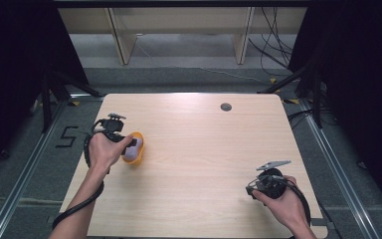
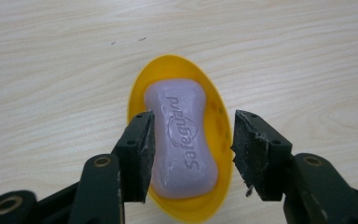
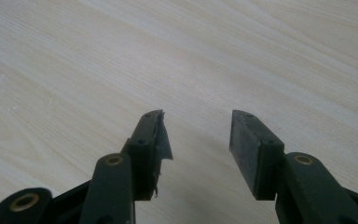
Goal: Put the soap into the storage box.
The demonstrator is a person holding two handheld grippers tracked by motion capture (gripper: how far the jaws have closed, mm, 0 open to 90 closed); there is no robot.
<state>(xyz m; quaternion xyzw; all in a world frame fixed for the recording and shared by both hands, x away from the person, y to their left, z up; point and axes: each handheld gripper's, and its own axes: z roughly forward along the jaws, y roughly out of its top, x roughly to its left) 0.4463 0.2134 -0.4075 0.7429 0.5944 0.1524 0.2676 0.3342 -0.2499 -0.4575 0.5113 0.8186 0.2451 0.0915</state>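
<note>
A pale purple soap bar point(image 2: 182, 126) stamped "Safeguard" lies in an oval yellow dish point(image 2: 168, 70) on the light wooden table point(image 1: 204, 129), at its left side. My left gripper point(image 2: 193, 116) hovers over the dish with its jaws astride the bar. The right pad stands clear of the soap and the left pad overlaps its edge, so the gripper is open. From above, the left gripper point(image 1: 132, 144) covers part of the soap point(image 1: 135, 148) and the dish point(image 1: 138, 159). My right gripper point(image 3: 196, 116) is open over bare wood, near the table's front right corner point(image 1: 249, 190).
A small dark round grommet point(image 1: 226, 106) sits in the tabletop near the far edge. Bare wood stretches between the two grippers. Beyond the table are a grey floor, wooden shelf legs point(image 1: 122, 45) and trailing black cables point(image 1: 273, 45).
</note>
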